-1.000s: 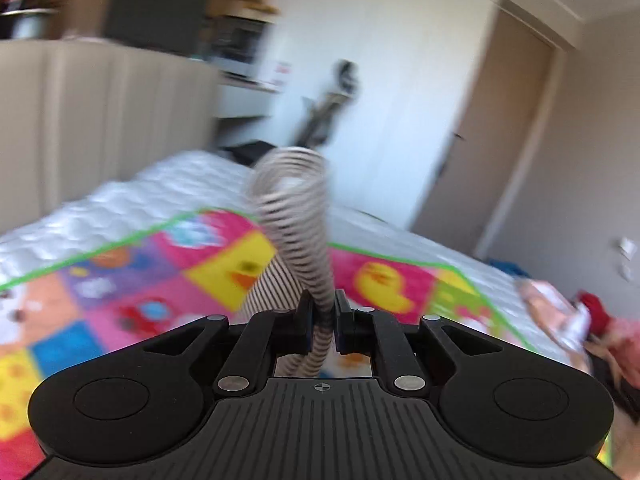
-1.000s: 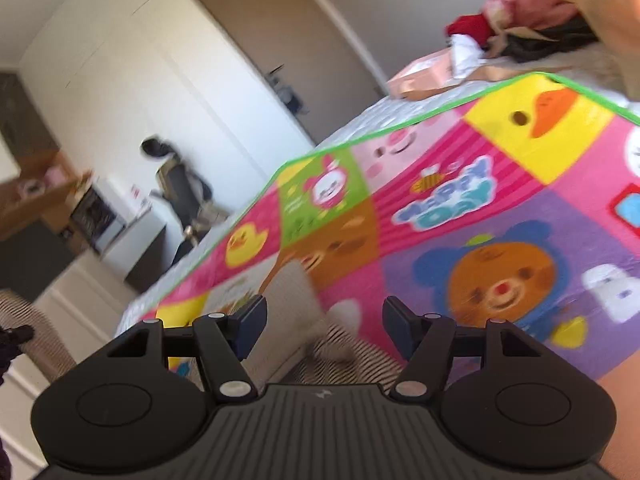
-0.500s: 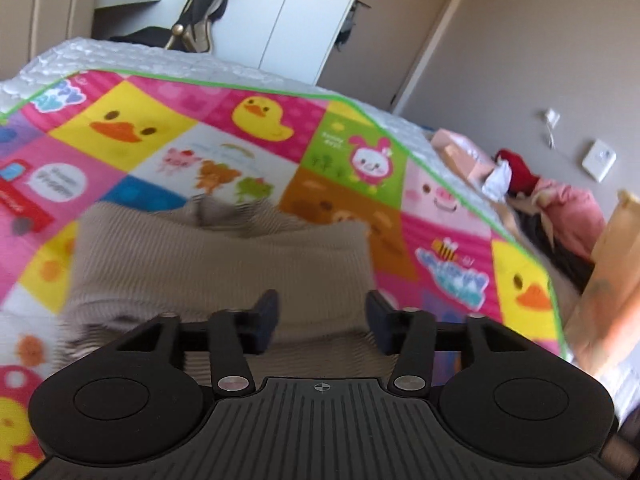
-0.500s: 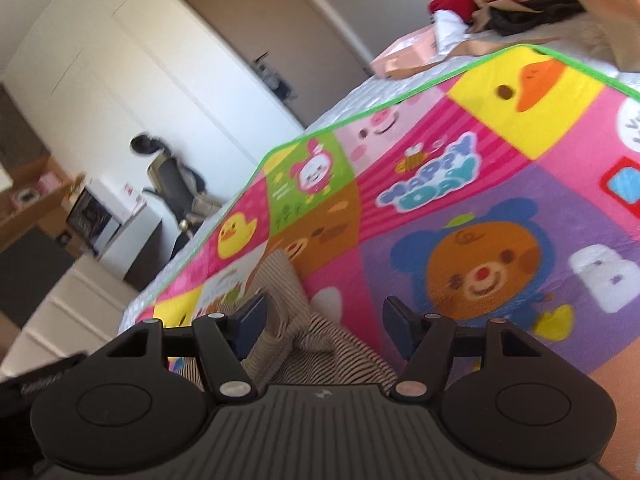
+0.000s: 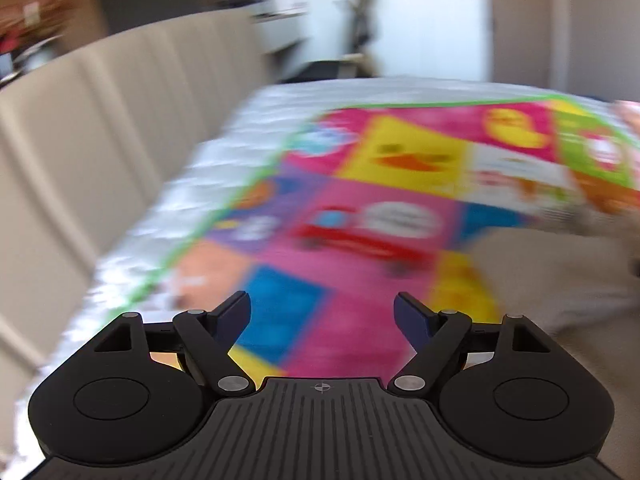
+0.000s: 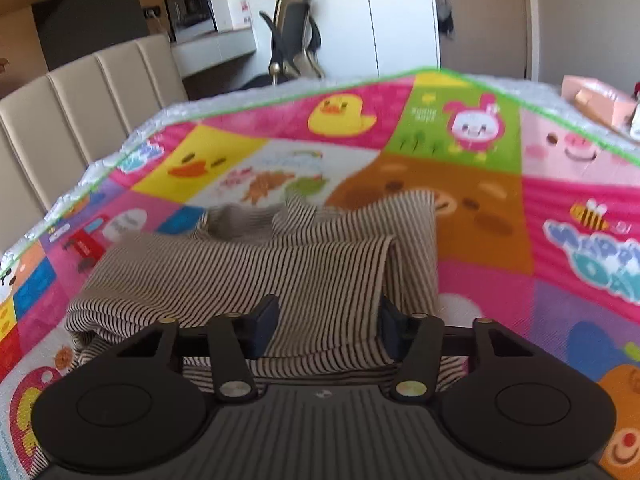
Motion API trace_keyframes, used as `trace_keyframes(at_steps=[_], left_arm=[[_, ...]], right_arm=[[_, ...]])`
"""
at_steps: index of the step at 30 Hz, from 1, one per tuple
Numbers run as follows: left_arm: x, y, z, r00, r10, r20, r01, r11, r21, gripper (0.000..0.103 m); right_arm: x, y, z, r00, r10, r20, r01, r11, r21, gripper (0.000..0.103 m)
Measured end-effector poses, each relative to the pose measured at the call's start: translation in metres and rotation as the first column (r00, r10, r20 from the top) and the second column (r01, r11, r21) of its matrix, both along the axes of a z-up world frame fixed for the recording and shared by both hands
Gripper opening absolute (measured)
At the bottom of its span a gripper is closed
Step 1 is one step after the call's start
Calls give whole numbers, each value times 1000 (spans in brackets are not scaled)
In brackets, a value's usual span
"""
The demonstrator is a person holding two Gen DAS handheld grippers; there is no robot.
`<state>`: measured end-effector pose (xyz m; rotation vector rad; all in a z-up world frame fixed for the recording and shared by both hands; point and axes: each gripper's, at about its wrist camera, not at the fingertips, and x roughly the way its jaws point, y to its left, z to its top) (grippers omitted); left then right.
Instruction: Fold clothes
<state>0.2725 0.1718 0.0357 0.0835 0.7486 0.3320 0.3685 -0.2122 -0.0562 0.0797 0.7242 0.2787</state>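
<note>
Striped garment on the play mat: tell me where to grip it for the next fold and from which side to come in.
Grip the striped garment at its folded right-hand edge, where the layers double over into a thick ridge. Come in low from the near side with the right hand-held gripper, open and already straddling the cloth. That edge probably gathers all layers together; the left side lies looser and rumpled.

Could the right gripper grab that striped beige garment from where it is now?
Probably yes: the right gripper is open, just over the folded striped beige garment on the colourful cartoon play mat, and nothing lies between.
</note>
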Motion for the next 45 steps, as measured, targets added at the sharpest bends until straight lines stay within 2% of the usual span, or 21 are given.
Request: trace_keyframes(at_steps=[2,3,5,8,12,14,15,18,19,20,23,25,27,29,33,36,39,41,42,43,45], left_arm=[[6,13,-5,1000,9,-3,-9,1000,-28,84],[8,15,-8,1000,-21,-4,21,996,-86,84],[12,14,-12,995,-99,7,98,973,-211,86],[19,-13,-16,962,-263,70,269,879,-395,90],[36,-73,-24,876,-461,140,470,754,-459,90],[45,-101,-38,841,-531,107,514,719,-468,90],[52,-111,-48,836,-545,67,510,725,-463,90],[65,-119,-77,842,-534,-75,464,788,-405,88],[66,-118,-85,843,-525,-117,451,809,-378,81],[67,-111,-87,846,-520,-121,440,808,-392,80],[68,-71,-76,875,-482,-54,382,753,-536,85],[79,-47,-72,902,-432,-16,317,685,-656,85],[100,-31,-77,923,-385,-21,232,597,-768,86],[117,-30,-87,924,-381,-45,188,552,-812,85],[145,-46,-105,914,-399,-67,196,580,-791,88],[162,-56,-109,913,-406,-40,228,590,-775,92],[170,-60,-109,917,-398,-26,240,602,-762,92],[171,-62,-108,919,-393,-25,246,622,-743,80],[170,-63,-106,919,-393,-33,251,648,-719,59],[169,-64,-104,917,-396,-43,257,671,-695,45],[163,-63,-95,917,-397,-42,261,676,-689,33]], right_arm=[[-1,3,4,1000,16,19,-15,1000,-26,11],[-2,4,6,999,24,31,-23,999,-41,7],[-2,2,22,995,28,94,-21,997,-73,7],[7,-3,43,986,34,161,-11,990,-141,7],[25,-5,24,993,50,110,-20,966,-259,7],[31,-6,6,996,60,68,-36,950,-311,7],[33,-8,-5,997,60,48,-41,944,-328,9],[28,-12,-16,994,84,71,-53,930,-363,22],[29,-16,-14,994,85,72,-54,937,-346,25],[31,-22,-7,995,78,64,-55,950,-307,27],[41,-40,15,997,64,37,-56,981,-184,38],[55,-51,28,998,66,11,-65,993,-98,54],[75,-53,25,996,72,-45,-75,995,-63,57],[95,-52,19,991,78,-107,-83,996,-37,59],[122,-47,0,977,99,-188,-107,994,-31,62],[133,-44,-16,972,109,-209,-110,994,10,69],[141,-39,-21,974,106,-203,-98,994,46,68],[142,-34,-18,973,134,-190,-127,991,50,42],[140,-32,-14,971,155,-184,-149,988,46,29],[136,-31,-8,968,176,-177,-172,984,40,25],[123,-31,8,964,218,-151,-216,976,27,23]])
